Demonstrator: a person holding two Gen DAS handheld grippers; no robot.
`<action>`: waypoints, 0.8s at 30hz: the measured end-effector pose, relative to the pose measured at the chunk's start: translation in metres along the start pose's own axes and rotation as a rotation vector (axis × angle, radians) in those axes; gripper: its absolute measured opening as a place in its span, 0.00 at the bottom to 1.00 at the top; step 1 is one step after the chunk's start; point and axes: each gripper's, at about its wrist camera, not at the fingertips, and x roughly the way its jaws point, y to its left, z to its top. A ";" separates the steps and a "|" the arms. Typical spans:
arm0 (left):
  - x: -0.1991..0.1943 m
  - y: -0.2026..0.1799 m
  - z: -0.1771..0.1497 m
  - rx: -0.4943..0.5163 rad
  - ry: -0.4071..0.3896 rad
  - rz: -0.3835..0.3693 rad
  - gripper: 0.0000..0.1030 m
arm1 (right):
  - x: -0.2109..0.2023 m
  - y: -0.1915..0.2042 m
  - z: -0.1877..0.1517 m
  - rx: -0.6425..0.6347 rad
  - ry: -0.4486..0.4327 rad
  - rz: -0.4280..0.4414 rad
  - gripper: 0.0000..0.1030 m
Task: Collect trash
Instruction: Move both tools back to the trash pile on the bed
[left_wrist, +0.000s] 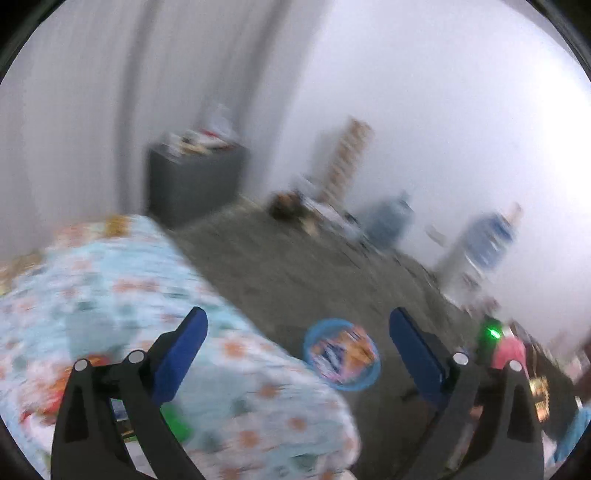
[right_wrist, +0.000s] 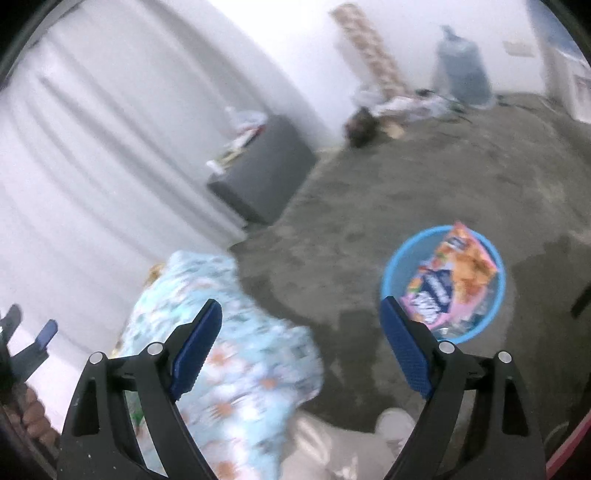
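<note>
Both claws gape empty: left claw (left_wrist: 298, 325), right claw (right_wrist: 301, 314); blue bin (right_wrist: 391, 266) of wrappers (right_wrist: 454, 273) lies beyond.

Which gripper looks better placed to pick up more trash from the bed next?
Probably the left gripper: its view looks down on the floral bedspread, with colourful items by its jaws. The right gripper hangs nearer the blue bin. Both are open and empty.

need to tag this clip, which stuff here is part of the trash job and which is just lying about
Part of the job:
blue bin
snack wrappers inside it
left gripper, open, empty
right gripper, open, empty

Just lying about:
floral bedspread
grey cabinet
water jugs
</note>
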 end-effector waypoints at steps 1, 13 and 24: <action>-0.016 0.011 -0.003 -0.024 -0.029 0.036 0.94 | -0.003 0.007 -0.001 -0.017 0.003 0.013 0.81; -0.136 0.141 -0.088 -0.321 -0.120 0.308 0.94 | 0.012 0.108 -0.030 -0.256 0.126 0.169 0.81; -0.154 0.194 -0.155 -0.423 -0.081 0.413 0.94 | 0.047 0.258 -0.113 -0.685 0.321 0.350 0.81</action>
